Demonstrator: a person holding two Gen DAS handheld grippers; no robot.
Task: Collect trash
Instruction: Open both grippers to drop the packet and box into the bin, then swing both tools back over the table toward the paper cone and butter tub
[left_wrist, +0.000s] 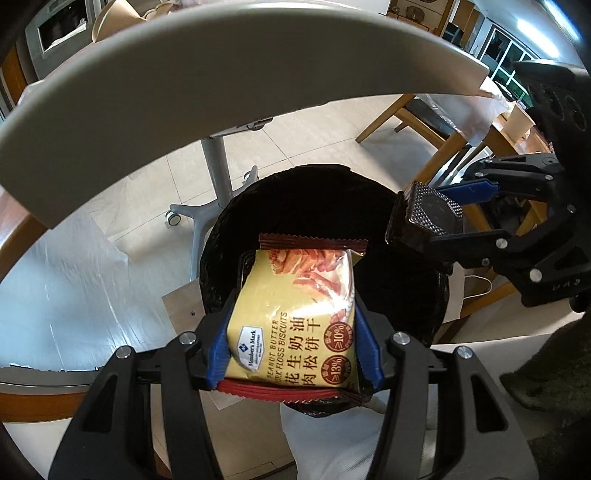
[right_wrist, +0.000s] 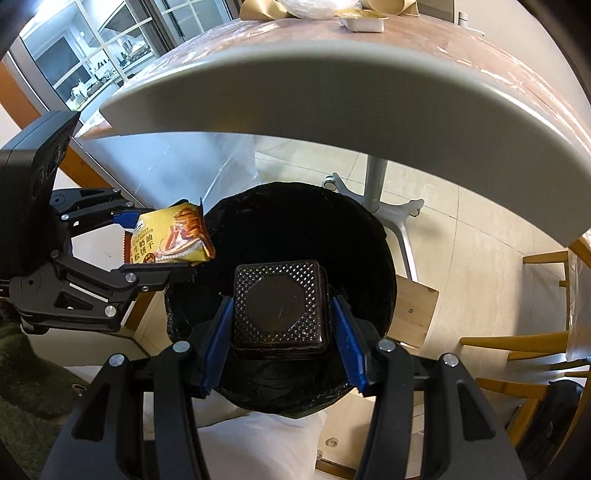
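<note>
My left gripper (left_wrist: 291, 354) is shut on a yellow biscuit packet (left_wrist: 299, 317) and holds it above the black-lined trash bin (left_wrist: 406, 295). My right gripper (right_wrist: 282, 339) is shut on a black square plastic tray (right_wrist: 280, 306) and holds it over the bin's opening (right_wrist: 295, 229). In the left wrist view the right gripper (left_wrist: 436, 218) with the tray (left_wrist: 424, 214) is at the bin's right rim. In the right wrist view the left gripper (right_wrist: 162, 243) with the packet (right_wrist: 170, 240) is at the bin's left rim.
A grey table edge (left_wrist: 221, 74) arches over the bin; it also shows in the right wrist view (right_wrist: 332, 92). A wheeled table base (left_wrist: 207, 206) stands behind the bin. Wooden chairs (right_wrist: 517, 350) stand at the right. Paper cups and a small container (right_wrist: 364, 22) lie on the tabletop.
</note>
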